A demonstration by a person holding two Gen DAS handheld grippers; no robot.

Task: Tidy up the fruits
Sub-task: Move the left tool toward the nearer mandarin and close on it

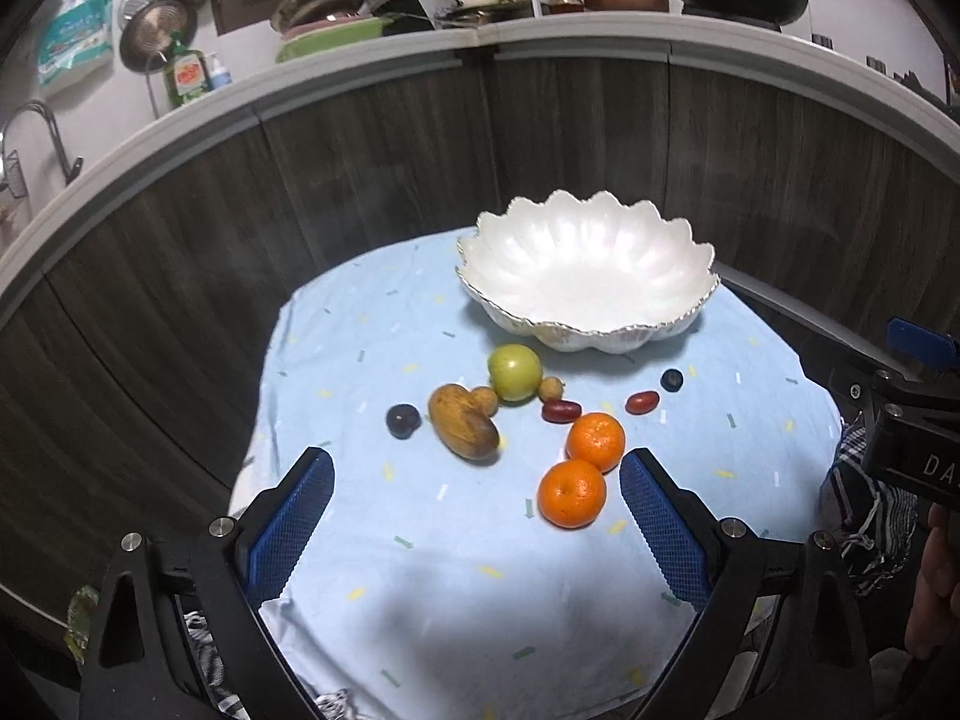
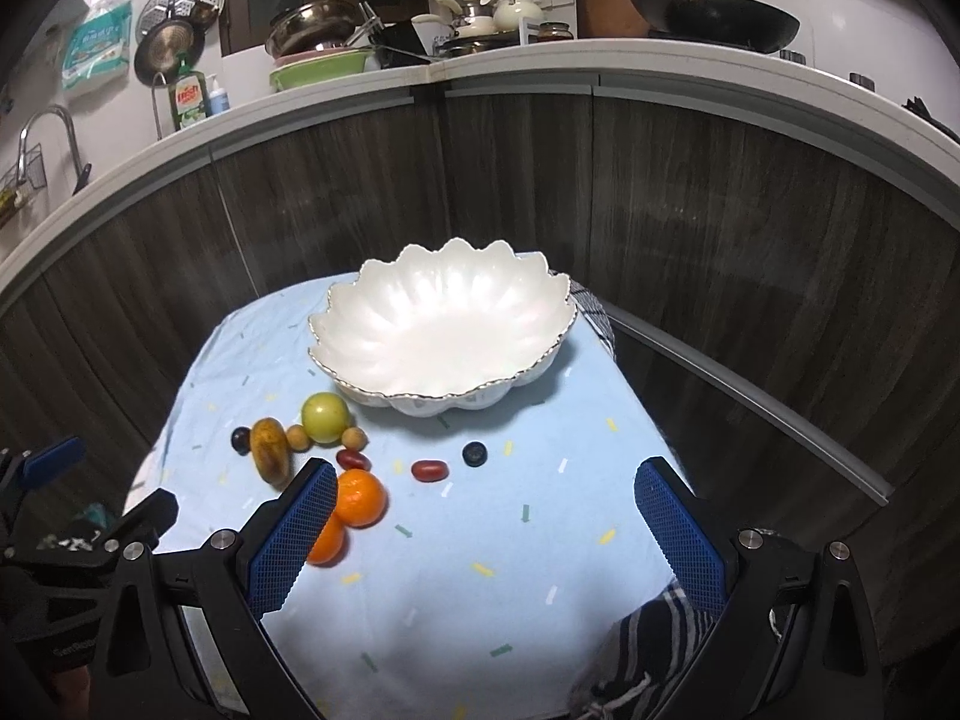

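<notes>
Blue mesh-textured pads line both claws, and each stands spread wide with nothing between its fingers. In the left wrist view the left gripper [image 1: 477,483] fills the lower part of the frame above a pale blue cloth with confetti flecks [image 1: 420,570], its right pad [image 1: 663,525] just beside two round orange mandarins, one nearer [image 1: 571,492] and one behind it [image 1: 595,441], the pair touching each other; whether the pad meets either fruit cannot be told. In the right wrist view the right gripper [image 2: 486,519] likewise hangs agape in the lower frame, its left pad [image 2: 294,540] covering part of the nearer mandarin. Centre frame, beyond the fingers, the fruits lie loose on the cloth: a brown oblong fruit [image 1: 463,420], a dark round plum [image 1: 402,420] to its left, a green apple [image 1: 515,372] flanked by two small tan balls [image 1: 485,401] [image 1: 550,388], two glossy red oval fruits [image 1: 561,410] [image 1: 642,401] and a small dark blue berry [image 1: 671,380]. Behind them, upper centre, sits a white scalloped shell-shaped bowl with a silver rim [image 1: 585,330], holding nothing. Dark wood-grain cabinet panels [image 1: 372,192] curve behind the table, under a white counter [image 1: 600,39] crowded with pans and dishes. At the right edge of the left view the other gripper's black body shows.
</notes>
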